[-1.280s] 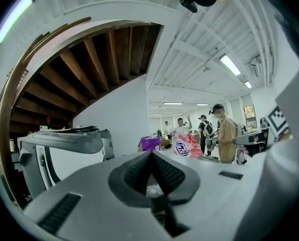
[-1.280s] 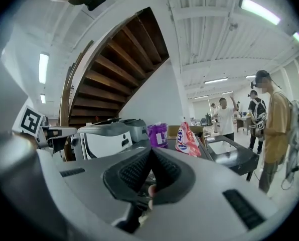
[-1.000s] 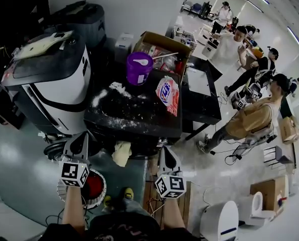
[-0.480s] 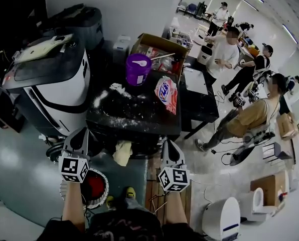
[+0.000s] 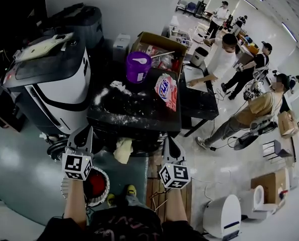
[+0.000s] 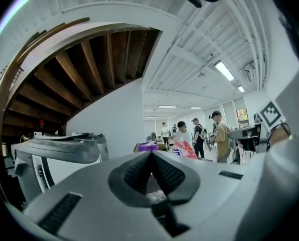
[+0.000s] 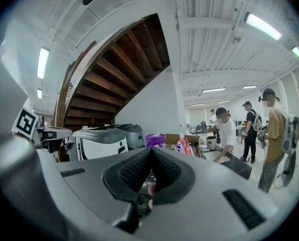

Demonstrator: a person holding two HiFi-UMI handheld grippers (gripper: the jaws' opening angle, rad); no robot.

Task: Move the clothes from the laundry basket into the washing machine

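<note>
Two grippers (image 5: 84,133) (image 5: 169,143), one basket (image 5: 105,184), maybe six bystanders (image 5: 222,54).

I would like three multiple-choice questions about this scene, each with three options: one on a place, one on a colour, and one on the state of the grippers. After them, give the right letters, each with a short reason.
1. Where does the purple tub stand?
A. on the black table
B. on the floor
C. on a chair

2. What colour is the cloth in the laundry basket?
A. blue
B. red
C. yellow

3. In what state are the left gripper and the right gripper?
A. both wide open
B. both shut, with nothing between the jaws
C. left shut on a cloth, right open

Answers:
1 A: the head view shows the tub on the tabletop, near the detergent bag.
2 B: red fabric fills the white basket by the person's feet.
3 B: each gripper view shows its jaws closed together and holding nothing.
</note>
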